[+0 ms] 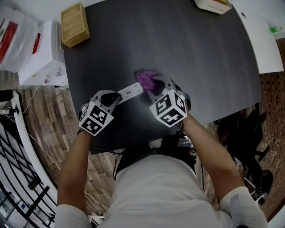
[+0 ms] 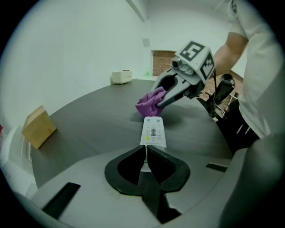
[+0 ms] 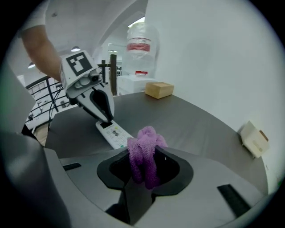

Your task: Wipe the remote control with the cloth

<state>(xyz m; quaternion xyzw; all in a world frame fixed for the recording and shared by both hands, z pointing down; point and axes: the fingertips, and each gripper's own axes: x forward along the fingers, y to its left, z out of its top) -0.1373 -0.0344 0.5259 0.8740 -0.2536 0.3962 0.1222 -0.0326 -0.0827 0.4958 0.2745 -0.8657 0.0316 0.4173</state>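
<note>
A slim white remote control (image 1: 130,91) lies on the dark table (image 1: 187,53), its far end pointing at the purple cloth (image 1: 146,79). My left gripper (image 1: 116,95) is shut on the remote's near end; in the left gripper view the jaws pinch that thin end (image 2: 145,153) and the buttons of the remote (image 2: 153,132) face up. My right gripper (image 1: 153,84) is shut on the bunched cloth (image 3: 143,153), which sits at the remote's far tip. In the right gripper view the remote (image 3: 113,133) lies just left of the cloth.
A wooden box (image 1: 75,24) sits at the table's far left corner and a cream box (image 1: 213,4) at the far edge. White cartons (image 1: 44,55) stand off the table to the left. The table's near edge runs just under my hands.
</note>
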